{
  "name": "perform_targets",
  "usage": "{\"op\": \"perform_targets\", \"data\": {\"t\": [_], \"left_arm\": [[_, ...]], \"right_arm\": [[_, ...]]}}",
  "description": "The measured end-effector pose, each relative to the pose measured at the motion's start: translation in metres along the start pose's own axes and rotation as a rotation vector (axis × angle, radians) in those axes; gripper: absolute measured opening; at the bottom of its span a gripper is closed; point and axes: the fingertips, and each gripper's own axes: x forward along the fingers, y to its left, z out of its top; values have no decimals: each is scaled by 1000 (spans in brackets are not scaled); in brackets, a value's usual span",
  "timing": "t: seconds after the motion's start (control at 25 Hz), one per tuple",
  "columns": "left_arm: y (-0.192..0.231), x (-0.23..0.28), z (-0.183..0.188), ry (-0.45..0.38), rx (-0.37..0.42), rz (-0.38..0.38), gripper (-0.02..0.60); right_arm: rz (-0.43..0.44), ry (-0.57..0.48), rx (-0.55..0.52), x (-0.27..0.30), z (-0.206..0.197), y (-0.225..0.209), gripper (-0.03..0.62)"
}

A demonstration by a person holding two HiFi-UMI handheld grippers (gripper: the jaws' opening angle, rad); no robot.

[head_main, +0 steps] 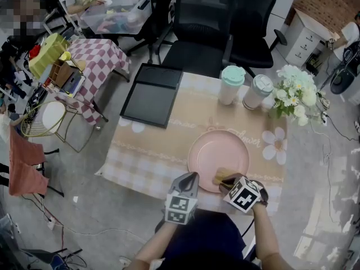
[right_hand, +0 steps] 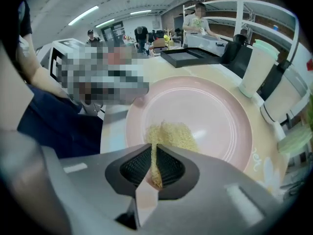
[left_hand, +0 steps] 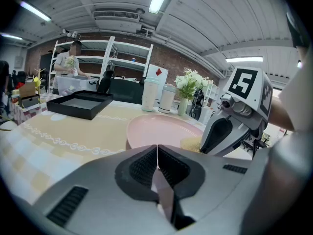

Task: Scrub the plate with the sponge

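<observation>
A pink plate (head_main: 218, 153) lies on the beige tablecloth near the table's front edge. On its near part rests a yellow sponge (head_main: 223, 176), and my right gripper (head_main: 227, 181) is shut on it. In the right gripper view the sponge (right_hand: 172, 132) spreads flat on the plate (right_hand: 215, 116), with one edge pinched between the jaws of the right gripper (right_hand: 154, 153). My left gripper (head_main: 189, 179) is shut with nothing between its jaws, its tips at the plate's near left rim. The left gripper view shows the left gripper (left_hand: 157, 148), the plate (left_hand: 156, 127) just ahead and the sponge (left_hand: 191, 143) under the right gripper (left_hand: 230, 124).
A black tray (head_main: 151, 94) lies at the table's back left. Two lidded cups (head_main: 232, 84) (head_main: 257, 91) and a vase of white flowers (head_main: 295, 91) stand behind the plate. Black office chairs (head_main: 202, 32) are beyond the table. A checkered side table (head_main: 97, 58) stands to the left.
</observation>
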Motion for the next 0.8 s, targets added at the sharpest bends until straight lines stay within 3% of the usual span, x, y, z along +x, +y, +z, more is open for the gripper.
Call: {"op": "perform_targets", "data": {"t": [0.2,0.36,0.52,0.8], "left_arm": [[0,-2,4,-15,-8,-6,12],[4,-6,18,-50,-12,3,12],[11,-10,31,-76,-22,22,12],[21,-18,52,-119,-29,50,12]], "right_arm": [[76,-145,91,-11,23,11,32],[47,-314,147,-36,46,0,32],[-36,-504,198,-66,63,-23,32],[-275,-798,307,-132,70,-68,32]]}}
